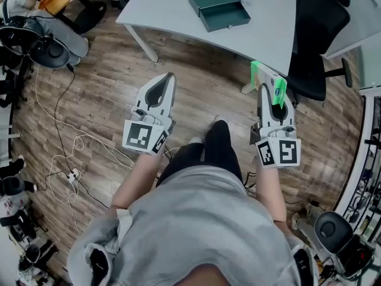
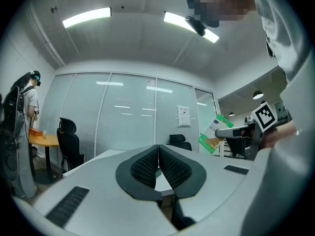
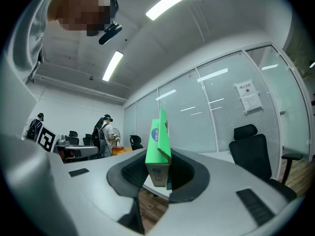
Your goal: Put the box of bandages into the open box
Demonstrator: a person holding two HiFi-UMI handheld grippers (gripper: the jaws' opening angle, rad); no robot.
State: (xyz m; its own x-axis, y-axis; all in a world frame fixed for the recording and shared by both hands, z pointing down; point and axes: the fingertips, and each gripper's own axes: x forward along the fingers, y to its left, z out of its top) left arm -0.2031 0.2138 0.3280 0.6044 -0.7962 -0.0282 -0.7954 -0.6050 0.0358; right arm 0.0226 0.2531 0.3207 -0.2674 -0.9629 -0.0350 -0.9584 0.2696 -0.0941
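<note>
Between jaws of right tool (image 3: 157,167): bandage box (image 3: 158,144), clamped; left tool (image 2: 158,163) closed, empty; open box (image 1: 220,8) on table (image 1: 172,5).

No legible text anywhere. Green cardboard box of bandages (image 3: 158,146): blue oval logo with white print on its face, too small to read. White paper notice (image 3: 248,96) on the glass partition (image 3: 216,117): red heading with dark lines below, unreadable. Square black-and-white markers (image 1: 144,137): code patterns only, no characters.
</note>
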